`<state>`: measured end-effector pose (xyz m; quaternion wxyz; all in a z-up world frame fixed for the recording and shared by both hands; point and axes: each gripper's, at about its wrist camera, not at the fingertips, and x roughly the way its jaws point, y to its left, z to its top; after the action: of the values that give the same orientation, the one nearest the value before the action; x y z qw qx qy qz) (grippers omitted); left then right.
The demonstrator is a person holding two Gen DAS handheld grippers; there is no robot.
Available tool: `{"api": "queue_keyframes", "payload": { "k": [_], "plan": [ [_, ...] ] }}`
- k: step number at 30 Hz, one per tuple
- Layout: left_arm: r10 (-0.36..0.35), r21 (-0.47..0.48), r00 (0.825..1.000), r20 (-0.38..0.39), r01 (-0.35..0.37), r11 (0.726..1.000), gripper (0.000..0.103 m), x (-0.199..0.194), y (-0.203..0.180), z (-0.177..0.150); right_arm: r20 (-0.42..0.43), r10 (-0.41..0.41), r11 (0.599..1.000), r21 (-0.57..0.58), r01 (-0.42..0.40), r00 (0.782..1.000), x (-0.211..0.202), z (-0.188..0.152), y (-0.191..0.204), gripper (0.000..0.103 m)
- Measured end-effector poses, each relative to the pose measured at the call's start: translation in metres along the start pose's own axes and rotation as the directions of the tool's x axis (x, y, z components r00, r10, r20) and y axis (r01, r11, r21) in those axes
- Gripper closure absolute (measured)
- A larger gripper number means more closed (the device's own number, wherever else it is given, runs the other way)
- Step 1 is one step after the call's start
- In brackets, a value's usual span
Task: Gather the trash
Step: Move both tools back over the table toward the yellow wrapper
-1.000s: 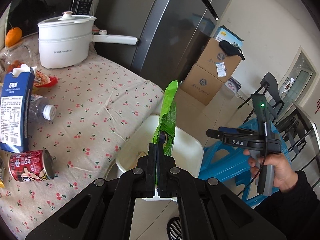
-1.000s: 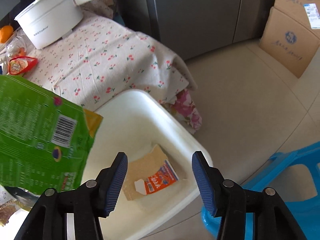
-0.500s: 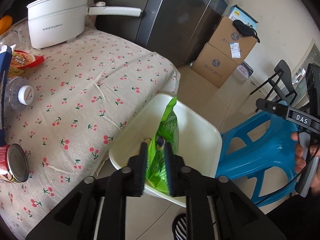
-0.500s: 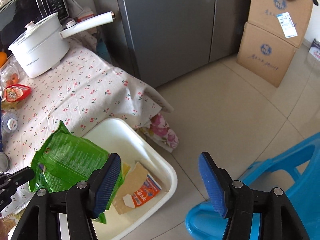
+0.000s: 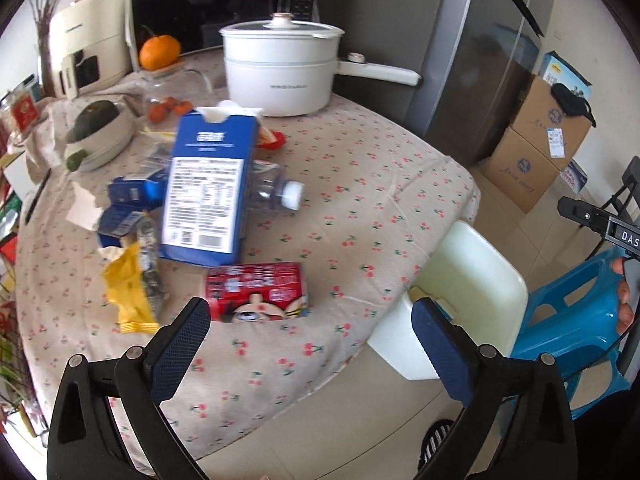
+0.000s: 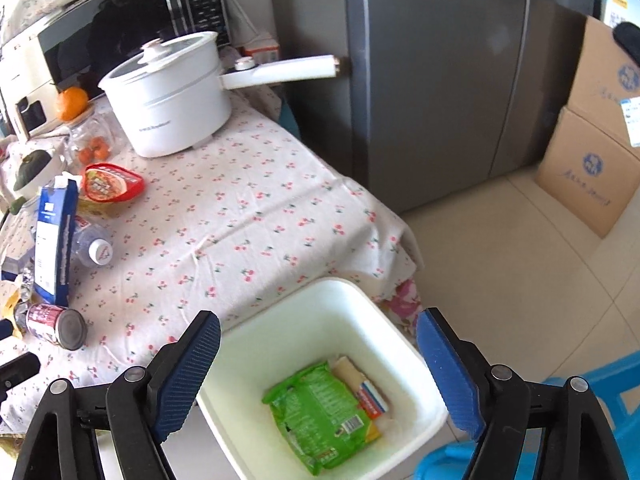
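The white bin (image 6: pixel 404 344) stands on the floor beside the table; it also shows in the left wrist view (image 5: pixel 496 276). A green snack bag (image 6: pixel 320 408) lies in it over a carton piece (image 6: pixel 364 388). My left gripper (image 5: pixel 310 340) is open and empty, facing the table's trash: a red can (image 5: pixel 256 292) on its side just ahead, a blue carton (image 5: pixel 208 188), a clear bottle (image 5: pixel 276 192), a yellow wrapper (image 5: pixel 128 292). My right gripper (image 6: pixel 318 372) is open and empty above the bin.
A white pot (image 5: pixel 280 68), an orange (image 5: pixel 159 51), a bowl (image 5: pixel 100 136) and a microwave (image 6: pixel 120 36) stand at the back of the table. A fridge (image 6: pixel 440 80), cardboard boxes (image 5: pixel 536 152) and a blue stool (image 5: pixel 576 312) surround the bin.
My left gripper opened and let the green bag drop into the bin, then swung left to face the table. My right gripper rose a little.
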<state>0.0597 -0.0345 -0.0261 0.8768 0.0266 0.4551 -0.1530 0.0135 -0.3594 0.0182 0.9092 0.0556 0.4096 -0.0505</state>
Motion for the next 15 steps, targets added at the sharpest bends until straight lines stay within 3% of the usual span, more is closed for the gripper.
{"api": "queue_keyframes", "payload": {
  "k": [5, 7, 15],
  "plan": [
    [0.152, -0.085, 0.988, 0.020, -0.150, 0.985, 0.000, -0.014, 0.077, -0.006, 0.004, 0.056, 0.996, -0.067, -0.056, 0.998, 0.010, 0.009, 0.057, 0.016],
    [0.157, -0.126, 0.987, 0.034, -0.151, 0.980, 0.000, -0.014, 0.103, -0.013, 0.003, 0.066, 0.993, -0.095, -0.066, 0.998, 0.015, 0.010, 0.079, 0.015],
    [0.166, -0.215, 0.981, -0.104, -0.186, 0.959, 0.000, 0.018, 0.164, -0.021, -0.033, 0.105, 0.979, -0.173, -0.109, 0.994, 0.038, 0.011, 0.153, 0.014]
  ]
}}
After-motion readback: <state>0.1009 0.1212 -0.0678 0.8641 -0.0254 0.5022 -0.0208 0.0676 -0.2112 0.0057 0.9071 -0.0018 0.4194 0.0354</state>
